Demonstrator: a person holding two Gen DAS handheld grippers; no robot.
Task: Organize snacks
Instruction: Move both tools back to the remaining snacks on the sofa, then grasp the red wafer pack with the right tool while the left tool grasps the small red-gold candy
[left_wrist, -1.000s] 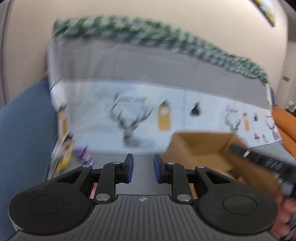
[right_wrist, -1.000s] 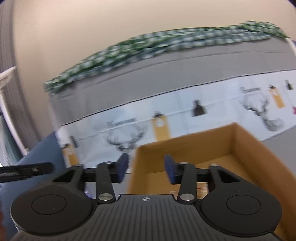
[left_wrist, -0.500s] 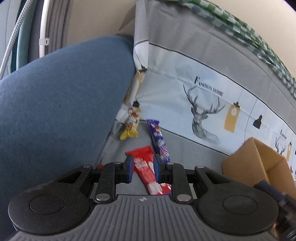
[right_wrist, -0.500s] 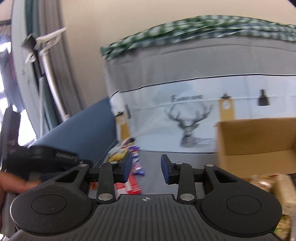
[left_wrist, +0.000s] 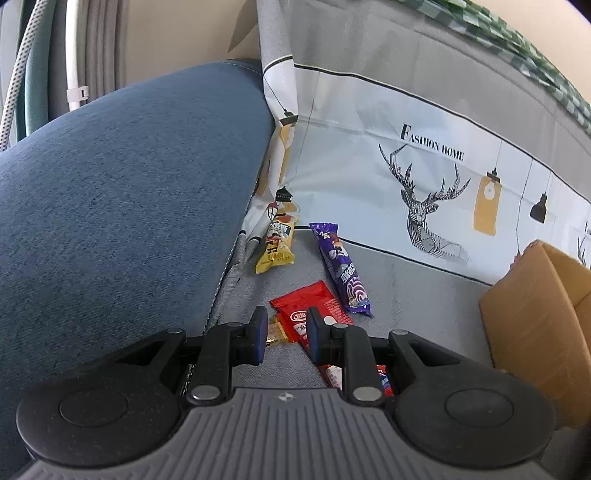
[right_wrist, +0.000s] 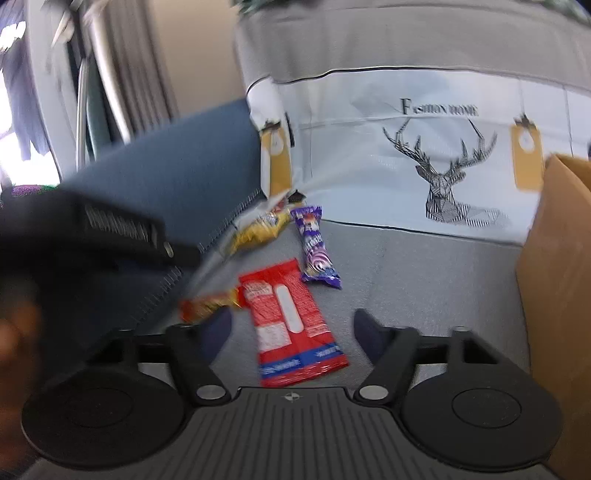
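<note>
Several snack packets lie on the grey sofa seat. A red packet (left_wrist: 314, 306) (right_wrist: 288, 317) lies nearest, with a purple bar (left_wrist: 340, 267) (right_wrist: 314, 247) and a yellow packet (left_wrist: 277, 245) (right_wrist: 258, 229) behind it, and a small orange-red packet (right_wrist: 207, 306) to its left. My left gripper (left_wrist: 284, 332) hovers just above the near end of the red packet, jaws a narrow gap apart and empty. My right gripper (right_wrist: 291, 332) is wide open over the red packet, which lies between its fingers. The cardboard box (left_wrist: 535, 306) (right_wrist: 557, 258) stands to the right.
A blue sofa arm (left_wrist: 122, 206) rises on the left. A deer-print cover (left_wrist: 424, 177) drapes the backrest behind the snacks. The left gripper's body (right_wrist: 92, 236) shows blurred at the left of the right wrist view.
Both grippers have swung left from the box and come down toward the snacks. The right gripper has opened wide. The left gripper's gap is unchanged.
</note>
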